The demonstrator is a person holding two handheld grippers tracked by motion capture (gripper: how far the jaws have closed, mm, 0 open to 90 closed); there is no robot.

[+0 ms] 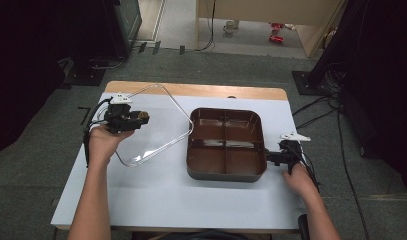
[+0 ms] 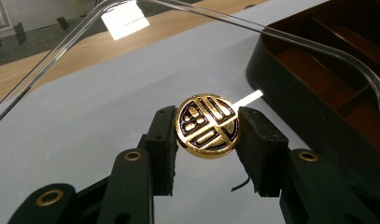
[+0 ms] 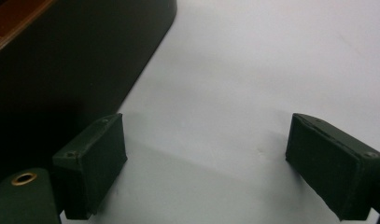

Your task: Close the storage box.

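Observation:
A clear plastic lid (image 1: 158, 131) with a round gold knob (image 2: 207, 127) hangs tilted over the table's left half, and its right edge meets the left rim of the brown tray. My left gripper (image 1: 141, 117) is shut on that knob, one black pad on each side (image 2: 207, 126). The brown four-compartment tray (image 1: 226, 173) sits uncovered right of centre; its dark wall (image 2: 290, 88) is also in the left gripper view. My right gripper (image 1: 272, 156) rests at the tray's right side near the front corner. Its jaws (image 3: 206, 158) stand open over bare table beside the tray wall (image 3: 61, 70).
The white tabletop (image 1: 156, 195) has a wooden strip along its far edge (image 1: 216, 90). Grey carpet surrounds the table. Dark stands and cables (image 1: 321, 107) lie on the floor to the right and back left.

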